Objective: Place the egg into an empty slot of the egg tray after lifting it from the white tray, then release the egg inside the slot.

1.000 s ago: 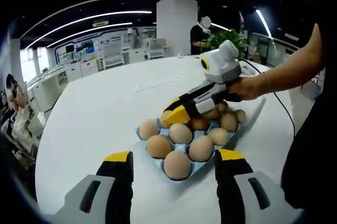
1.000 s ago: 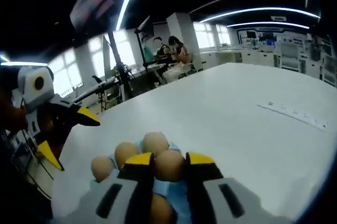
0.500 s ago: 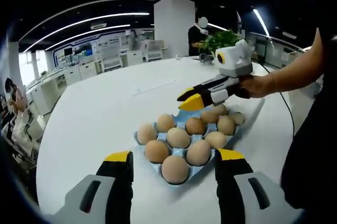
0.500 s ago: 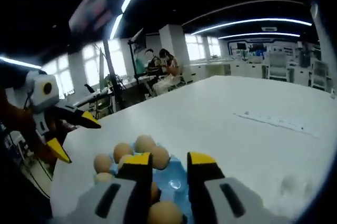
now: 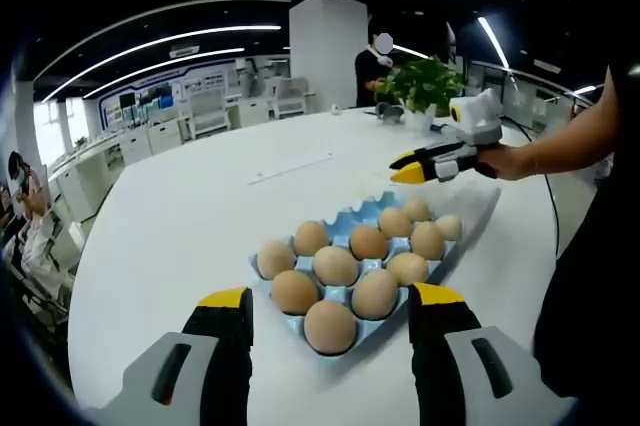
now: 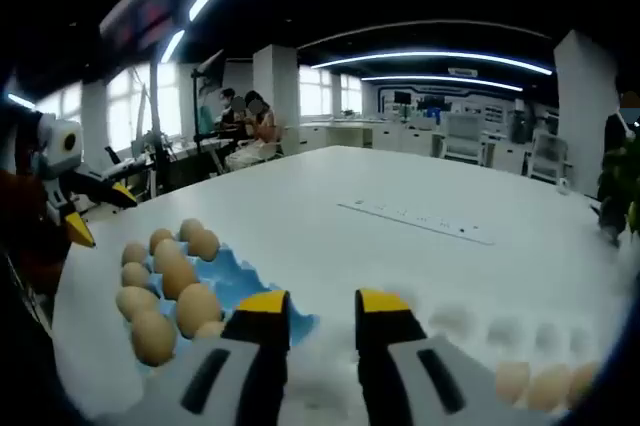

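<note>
Open office, white pillar (image 5: 327, 46), ceiling light strips (image 5: 160, 38), potted plant (image 5: 424, 84).

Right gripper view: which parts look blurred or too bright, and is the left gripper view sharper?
In the right gripper view, the eggs in the blue tray are soft with blur, and the eggs at the lower right edge wash out against the bright white table. In the left gripper view, the eggs are sharper, with small highlights. Both views bend the ceiling lights into curves.

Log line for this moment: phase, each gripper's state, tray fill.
phase: between eggs | right gripper: open, empty, lifted beyond blue egg tray | left gripper: open, empty, near tray | eggs in tray, some slots free | more eggs in white tray
</note>
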